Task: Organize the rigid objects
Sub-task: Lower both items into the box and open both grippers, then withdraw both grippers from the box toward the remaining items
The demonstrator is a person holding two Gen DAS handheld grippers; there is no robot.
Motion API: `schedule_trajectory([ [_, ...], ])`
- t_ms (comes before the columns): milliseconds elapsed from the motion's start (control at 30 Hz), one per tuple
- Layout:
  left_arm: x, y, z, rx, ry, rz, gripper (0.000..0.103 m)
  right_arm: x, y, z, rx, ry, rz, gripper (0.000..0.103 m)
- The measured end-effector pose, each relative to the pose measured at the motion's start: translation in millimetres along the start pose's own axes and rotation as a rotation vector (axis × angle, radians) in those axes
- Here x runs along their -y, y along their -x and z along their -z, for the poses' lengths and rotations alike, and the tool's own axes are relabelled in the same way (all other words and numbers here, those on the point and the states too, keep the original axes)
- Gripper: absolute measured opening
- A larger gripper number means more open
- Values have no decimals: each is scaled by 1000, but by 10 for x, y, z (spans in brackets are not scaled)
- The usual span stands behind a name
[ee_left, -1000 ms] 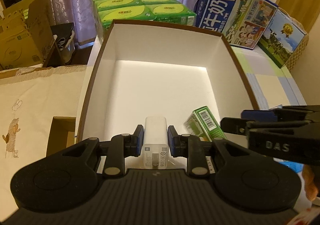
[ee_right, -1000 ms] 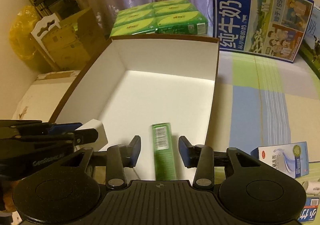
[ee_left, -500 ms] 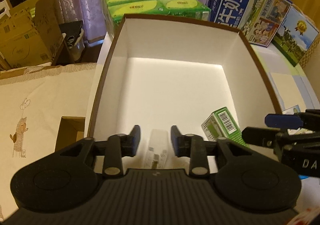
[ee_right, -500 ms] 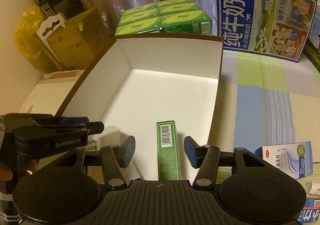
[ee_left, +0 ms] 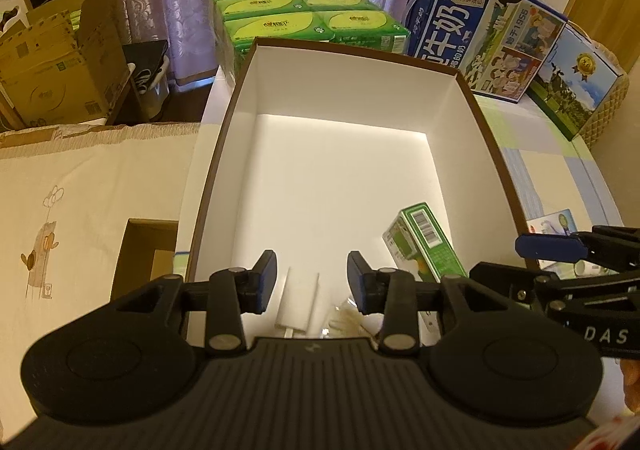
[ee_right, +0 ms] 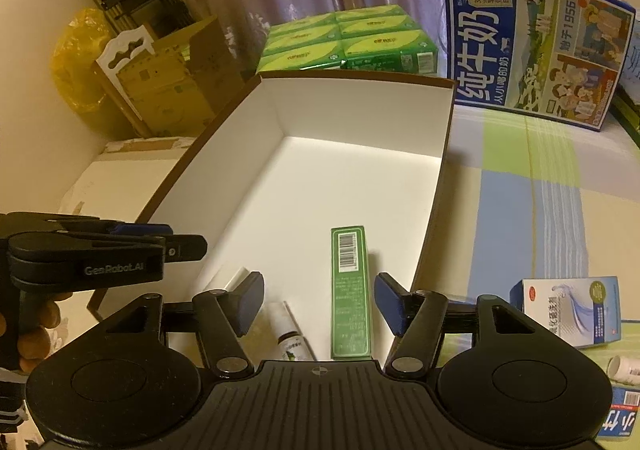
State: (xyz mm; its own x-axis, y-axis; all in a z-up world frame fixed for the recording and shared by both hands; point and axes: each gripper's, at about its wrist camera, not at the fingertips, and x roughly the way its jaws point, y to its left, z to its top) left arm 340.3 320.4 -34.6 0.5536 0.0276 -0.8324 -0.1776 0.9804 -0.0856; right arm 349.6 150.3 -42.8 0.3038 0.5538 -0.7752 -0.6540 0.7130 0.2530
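Observation:
A large open box with a white inside and a brown rim (ee_left: 480, 110) (ee_right: 440, 154) lies before both grippers. On its floor at the near end rest a white charger (ee_left: 298, 300) (ee_right: 236, 278), a green carton (ee_left: 424, 246) (ee_right: 350, 290) and a small bottle (ee_right: 290, 334). My left gripper (ee_left: 312, 270) (ee_right: 180, 240) hovers over the charger, its jaws opening, pads clear of it. My right gripper (ee_right: 320, 290) (ee_left: 516, 260) hangs above the green carton, jaws opening and not touching it.
Green tissue packs (ee_left: 312, 22) and a blue milk case (ee_right: 536, 50) stand behind the box. Cardboard boxes (ee_left: 52, 70) sit at the left. On the checked cloth to the right lie a white-blue medicine box (ee_right: 572, 310) and a white pill bottle (ee_right: 624, 368).
The left gripper let go of the white charger, which now lies flat on the box floor. The right jaws spread wider around the green carton. Both grippers drew back a little.

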Motion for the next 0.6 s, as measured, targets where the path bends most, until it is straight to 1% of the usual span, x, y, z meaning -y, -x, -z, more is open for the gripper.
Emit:
schedule_trajectory([
  [300, 101, 270, 142, 24, 8, 11, 35, 17, 248, 97, 34, -7, -25, 59],
  [600, 381, 571, 361, 49, -10, 53, 35, 134, 579, 365, 57, -29, -52, 59],
])
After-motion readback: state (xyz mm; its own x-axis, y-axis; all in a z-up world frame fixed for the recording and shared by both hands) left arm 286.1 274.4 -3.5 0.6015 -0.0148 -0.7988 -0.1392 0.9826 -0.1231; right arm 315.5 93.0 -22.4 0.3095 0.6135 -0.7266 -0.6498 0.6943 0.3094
